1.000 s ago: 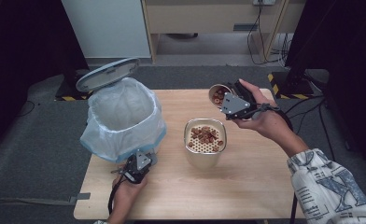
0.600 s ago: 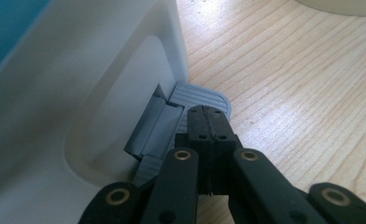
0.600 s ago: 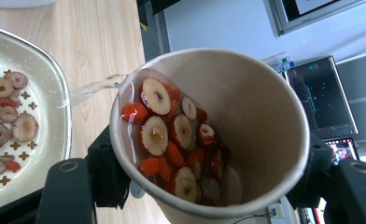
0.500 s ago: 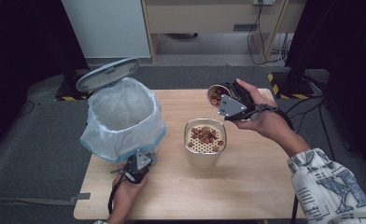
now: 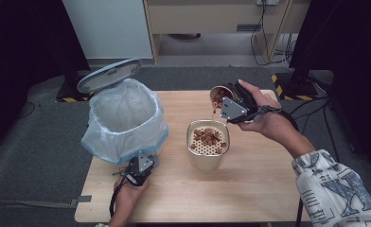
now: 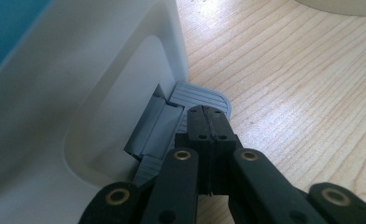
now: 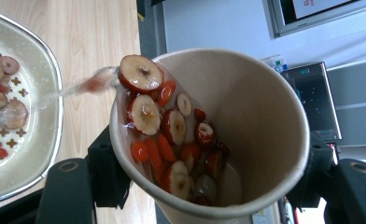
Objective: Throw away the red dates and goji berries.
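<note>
A white pedal bin (image 5: pixel 127 118) with a plastic liner stands at the table's left, its lid (image 5: pixel 109 74) raised. My left gripper (image 5: pixel 143 163) is shut, and its tips (image 6: pixel 208 116) rest on the bin's grey pedal (image 6: pixel 200 95). My right gripper (image 5: pixel 226 101) is shut on a paper cup (image 5: pixel 219 94), tilted toward the cream container (image 5: pixel 207 144) with a perforated strainer top. In the right gripper view the cup (image 7: pixel 246 107) holds red fruit slices (image 7: pixel 172 130) in liquid. A thin stream (image 7: pixel 78 86) runs from its lip toward the container's rim (image 7: pixel 55 79), where more slices lie.
The wooden table (image 5: pixel 250 189) has open surface at its front and right. The bin's white wall (image 6: pixel 78 70) stands close on the left of my left gripper. Cabinets and cables lie beyond the far edge.
</note>
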